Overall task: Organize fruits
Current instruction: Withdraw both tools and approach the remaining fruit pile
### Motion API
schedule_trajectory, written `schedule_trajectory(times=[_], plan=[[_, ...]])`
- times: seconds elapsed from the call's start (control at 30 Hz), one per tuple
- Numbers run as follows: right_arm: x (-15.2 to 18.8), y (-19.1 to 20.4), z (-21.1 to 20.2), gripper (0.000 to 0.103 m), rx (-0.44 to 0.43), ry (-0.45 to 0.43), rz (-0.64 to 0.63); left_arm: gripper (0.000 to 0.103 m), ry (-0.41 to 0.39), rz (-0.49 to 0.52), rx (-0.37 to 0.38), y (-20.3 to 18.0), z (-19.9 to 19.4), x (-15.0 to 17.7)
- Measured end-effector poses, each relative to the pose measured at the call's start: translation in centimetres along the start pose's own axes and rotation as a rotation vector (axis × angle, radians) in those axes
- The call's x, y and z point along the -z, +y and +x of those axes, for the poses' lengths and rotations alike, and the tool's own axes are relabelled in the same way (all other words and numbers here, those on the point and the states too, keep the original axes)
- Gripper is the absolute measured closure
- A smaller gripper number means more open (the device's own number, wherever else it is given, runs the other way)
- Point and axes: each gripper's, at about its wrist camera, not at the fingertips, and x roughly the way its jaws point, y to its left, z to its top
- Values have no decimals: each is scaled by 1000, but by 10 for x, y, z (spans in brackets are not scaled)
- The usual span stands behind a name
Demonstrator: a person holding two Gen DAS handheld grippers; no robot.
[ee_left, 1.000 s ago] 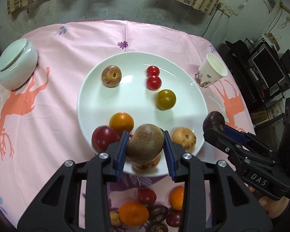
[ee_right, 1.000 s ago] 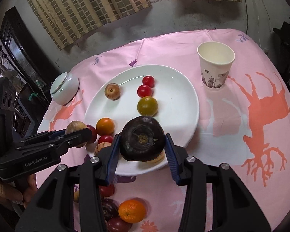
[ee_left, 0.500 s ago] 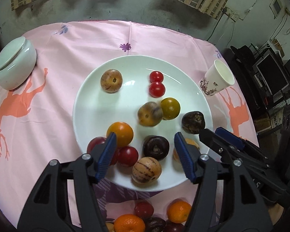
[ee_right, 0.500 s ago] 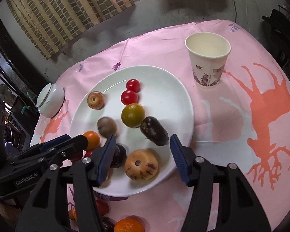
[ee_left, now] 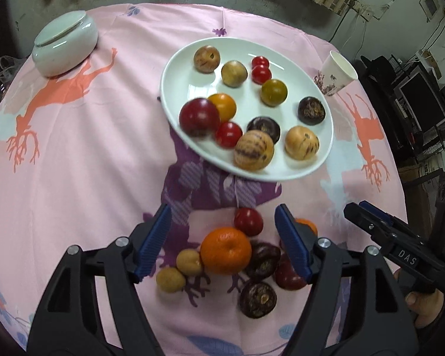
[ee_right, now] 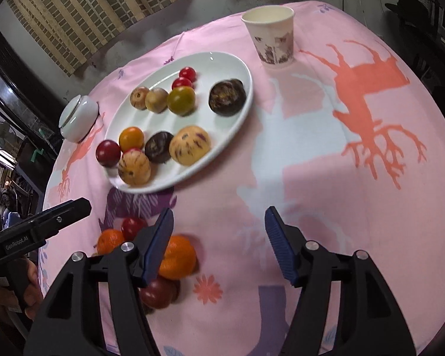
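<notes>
Plate at the middle of the tablecloth, loaded with round fruits: eleven in the left wrist view. Lidded bowl well to the left of it, paper cup just off its right rim. Nearer the cameras, a loose cluster of fruits on the cloth, apart from the plate. Left gripper above that cluster, right gripper just to its right, over bare cloth.
</notes>
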Motion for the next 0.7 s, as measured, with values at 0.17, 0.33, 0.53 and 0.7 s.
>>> schedule_trajectory(times=[0.17,0.33,0.53,0.7], plan=[[32,-9,-9,37,17,47,18,28,37,-1,-28,10,-7,34],[54,-1,-16,37,14,76,-3,26,69,-13,-43,14,-13,58],[72,10,-21,36,-2,98,-30,26,102,26,-47,3,-10,83],[81,10,-21,36,-4,125,-28,26,131,64,-37,-12,1,97]])
